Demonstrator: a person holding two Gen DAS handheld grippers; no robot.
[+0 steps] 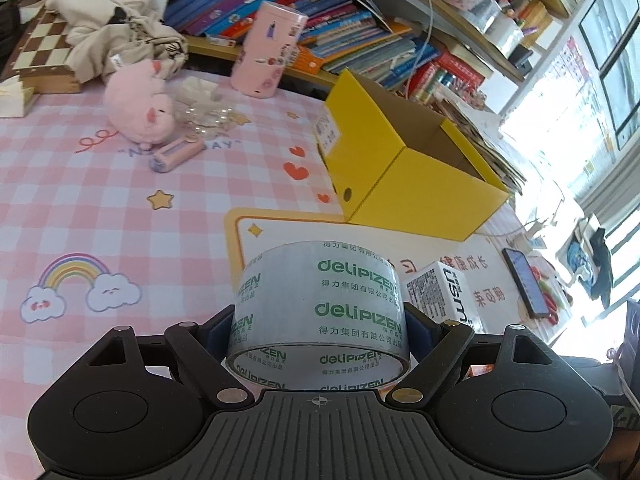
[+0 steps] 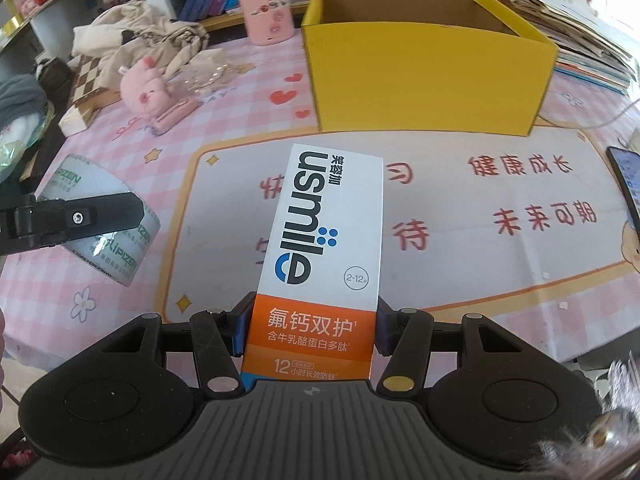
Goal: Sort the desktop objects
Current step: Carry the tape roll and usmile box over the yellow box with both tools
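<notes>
Pink checked tablecloth (image 2: 120, 300) w/ yellow box (image 2: 424, 80); bookshelves (image 1: 320, 20) behind. Left gripper (image 1: 320, 320) pinching tape roll (image 1: 320, 300); right gripper (image 2: 310, 328) pinching usmile toothpaste box (image 2: 324, 248).

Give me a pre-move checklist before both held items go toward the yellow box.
1. Left gripper shut on the clear printed packing tape roll: ok.
2. Right gripper shut on the white-and-orange usmile toothpaste carton: ok.
3. Open yellow cardboard box upright, top open: ok.
4. Box interior free: cannot tell.
5. Black smartphone clear of the carton's straight path: ok.
</notes>
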